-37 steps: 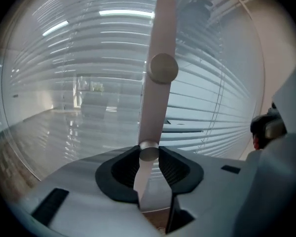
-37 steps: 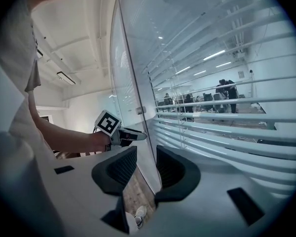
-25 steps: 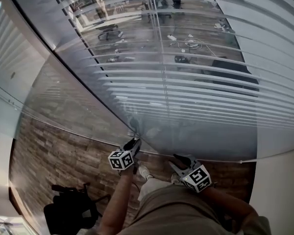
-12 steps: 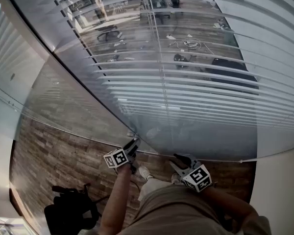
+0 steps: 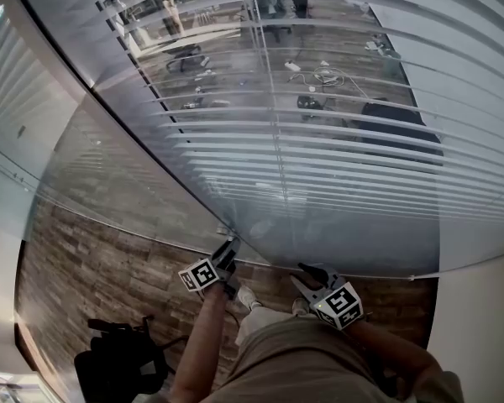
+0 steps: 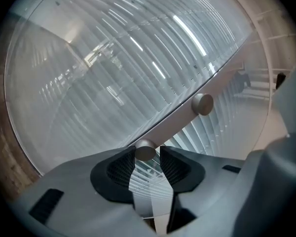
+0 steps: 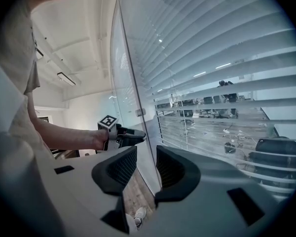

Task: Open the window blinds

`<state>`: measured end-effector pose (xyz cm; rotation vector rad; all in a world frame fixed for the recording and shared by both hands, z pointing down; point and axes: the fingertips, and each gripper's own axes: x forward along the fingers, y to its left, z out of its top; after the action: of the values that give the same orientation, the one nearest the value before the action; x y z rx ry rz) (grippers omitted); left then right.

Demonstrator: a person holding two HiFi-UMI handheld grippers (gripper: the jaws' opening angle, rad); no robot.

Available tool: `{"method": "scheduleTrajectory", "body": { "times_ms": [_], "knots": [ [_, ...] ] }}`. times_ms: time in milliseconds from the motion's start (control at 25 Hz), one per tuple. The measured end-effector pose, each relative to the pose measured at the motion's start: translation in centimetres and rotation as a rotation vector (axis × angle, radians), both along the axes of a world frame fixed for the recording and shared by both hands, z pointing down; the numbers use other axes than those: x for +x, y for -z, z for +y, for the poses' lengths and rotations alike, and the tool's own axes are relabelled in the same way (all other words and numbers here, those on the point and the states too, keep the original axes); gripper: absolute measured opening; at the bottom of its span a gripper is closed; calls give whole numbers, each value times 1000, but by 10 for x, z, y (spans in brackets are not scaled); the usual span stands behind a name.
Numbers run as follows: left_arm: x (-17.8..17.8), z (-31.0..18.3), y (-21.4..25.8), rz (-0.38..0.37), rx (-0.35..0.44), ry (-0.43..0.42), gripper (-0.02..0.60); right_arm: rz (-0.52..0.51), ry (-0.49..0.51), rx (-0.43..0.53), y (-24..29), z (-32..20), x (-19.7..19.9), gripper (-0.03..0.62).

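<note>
The window blinds (image 5: pixel 319 141) hang behind a glass wall with their slats partly tilted, so a room shows between them. A round metal knob (image 6: pixel 145 152) sits on a pale frame strip (image 6: pixel 177 122). The tips of my left gripper (image 6: pixel 147 158) (image 5: pixel 228 248) stand around this knob. Its jaws have just been opening; a sliver of gap shows at the right pad. A second knob (image 6: pixel 203 103) is higher on the same strip. My right gripper (image 7: pixel 140 169) (image 5: pixel 305 269) is open and empty, pointing at the glass edge, and it sees the left gripper (image 7: pixel 130 136).
A black chair or bag (image 5: pixel 118 359) stands on the wood floor at lower left. A white wall (image 5: pixel 487 326) closes the right side. The person's shoe (image 5: pixel 247 295) is near the glass foot. Chairs and cables lie in the room beyond the slats.
The left gripper has rolled about its own axis, its marker cube swinging left and down. The right gripper has stayed put. The slats look much the same.
</note>
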<state>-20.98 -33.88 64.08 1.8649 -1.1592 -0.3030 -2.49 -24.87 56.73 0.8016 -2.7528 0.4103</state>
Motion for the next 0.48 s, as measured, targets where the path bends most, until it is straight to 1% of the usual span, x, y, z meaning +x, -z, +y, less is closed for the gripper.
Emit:
{"method": "scheduleTrajectory", "body": {
  "times_ms": [80,200,360,480],
  "knots": [
    [-1,2,-3,-49,12,13,168,1,-8,3,-3,-3,4,130],
    [-4,9,-4,-157,31,31,196,2,-25,14,-5,-6,10,130],
    [0,21,20,-294,112,39,195,2,-42,28,7,-9,21,130],
    [8,29,33,-407,174,16,195,3,-56,40,9,-10,29,130]
  ]
}}
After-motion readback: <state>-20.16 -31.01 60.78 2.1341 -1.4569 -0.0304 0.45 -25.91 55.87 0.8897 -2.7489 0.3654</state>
